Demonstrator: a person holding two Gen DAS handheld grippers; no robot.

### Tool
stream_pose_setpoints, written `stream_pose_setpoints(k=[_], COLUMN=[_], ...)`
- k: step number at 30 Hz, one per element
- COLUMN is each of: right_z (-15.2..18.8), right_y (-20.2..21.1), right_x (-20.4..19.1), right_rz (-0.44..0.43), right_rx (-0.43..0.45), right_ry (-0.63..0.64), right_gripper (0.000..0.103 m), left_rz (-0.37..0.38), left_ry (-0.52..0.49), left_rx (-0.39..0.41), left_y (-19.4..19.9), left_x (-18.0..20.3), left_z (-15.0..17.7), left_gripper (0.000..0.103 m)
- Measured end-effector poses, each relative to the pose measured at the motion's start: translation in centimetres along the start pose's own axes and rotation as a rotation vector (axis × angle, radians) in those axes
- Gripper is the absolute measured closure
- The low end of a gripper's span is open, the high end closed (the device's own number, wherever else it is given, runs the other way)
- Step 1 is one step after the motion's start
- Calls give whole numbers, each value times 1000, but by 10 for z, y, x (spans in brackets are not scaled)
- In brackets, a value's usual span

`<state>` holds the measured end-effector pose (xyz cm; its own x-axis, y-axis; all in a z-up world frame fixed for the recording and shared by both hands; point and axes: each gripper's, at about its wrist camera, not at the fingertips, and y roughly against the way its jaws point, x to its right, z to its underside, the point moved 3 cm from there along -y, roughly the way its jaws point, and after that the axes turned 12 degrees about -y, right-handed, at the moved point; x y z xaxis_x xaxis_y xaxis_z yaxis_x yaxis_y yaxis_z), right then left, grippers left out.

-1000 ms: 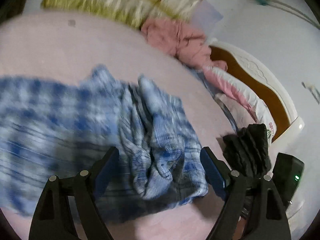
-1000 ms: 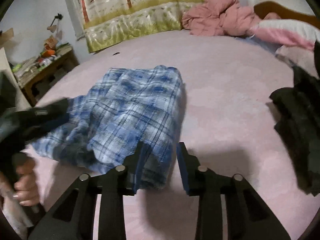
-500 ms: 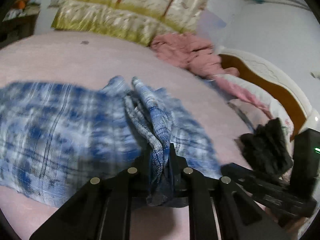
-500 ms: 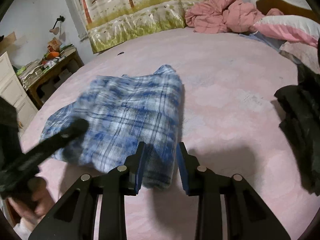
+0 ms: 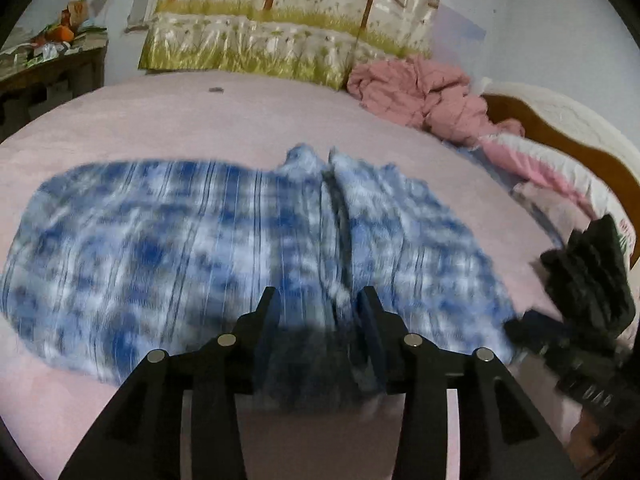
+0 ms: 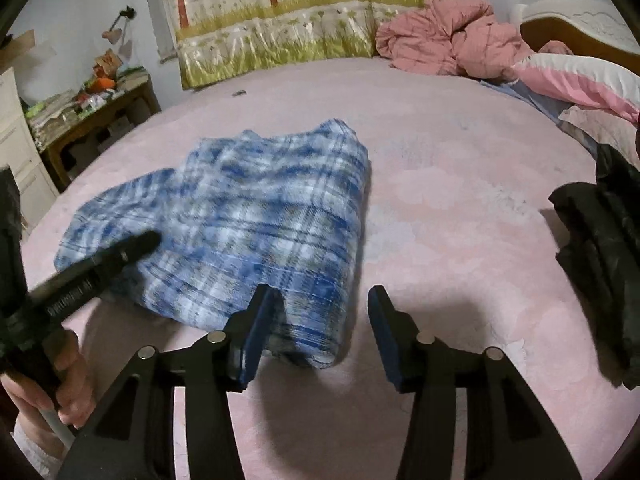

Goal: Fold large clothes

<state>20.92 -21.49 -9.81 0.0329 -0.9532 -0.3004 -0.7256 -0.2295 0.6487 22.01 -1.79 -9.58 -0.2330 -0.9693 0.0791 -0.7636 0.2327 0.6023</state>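
Shirt: blue checked shirt (image 6: 256, 220) is lying on the pink bed (image 6: 440, 208), partly folded, with a bunched ridge running down its middle in your left view.
Left gripper (image 5: 318, 312): your jaws are opening, about half way apart; the shirt's near edge is sitting between them, and the blur is hiding whether the pads are touching it.
Right gripper (image 6: 320, 320): your jaws are opening too, about half way; the shirt's near corner is lying between them, close to the left pad, and the right pad is standing clear of the cloth.
Hand (image 6: 60, 376): your left hand is holding the other gripper's handle at the left edge.
Black clothes (image 6: 600, 248): they are sitting on the bed, off to the right.
Pink blanket (image 6: 448, 40): it is sitting crumpled at the far end, by the pillow (image 6: 576, 80).
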Motion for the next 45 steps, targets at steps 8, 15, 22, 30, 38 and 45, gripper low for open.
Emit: stream_pose_setpoints(k=[8,15,22,30,38,45], right_z=[19,7,-5,-8,1,5], right_y=[-27,-5,20,13,3,-1], right_x=[-17,-13,-12,-9,-12,-16], right_rz=[41,23,0,81,119,124], right_rx=[-67,16,120,125,108,91], right_ry=[89,65,61,88,130,146], right_gripper=[27,23,22,18,16,16], left_rz=[-3,21,-58,-151,-234,-159], left_ry=[17,27,15,223,220,308], left_rx=[-42,11,131,116,97,13], left_y=[-12,7,47,68,75,59], left_x=[-6,-16,-51,-141,-155,-188], left_z=[7,-1,-18,12,20,30], left_gripper=[58,58,29,18,18,35])
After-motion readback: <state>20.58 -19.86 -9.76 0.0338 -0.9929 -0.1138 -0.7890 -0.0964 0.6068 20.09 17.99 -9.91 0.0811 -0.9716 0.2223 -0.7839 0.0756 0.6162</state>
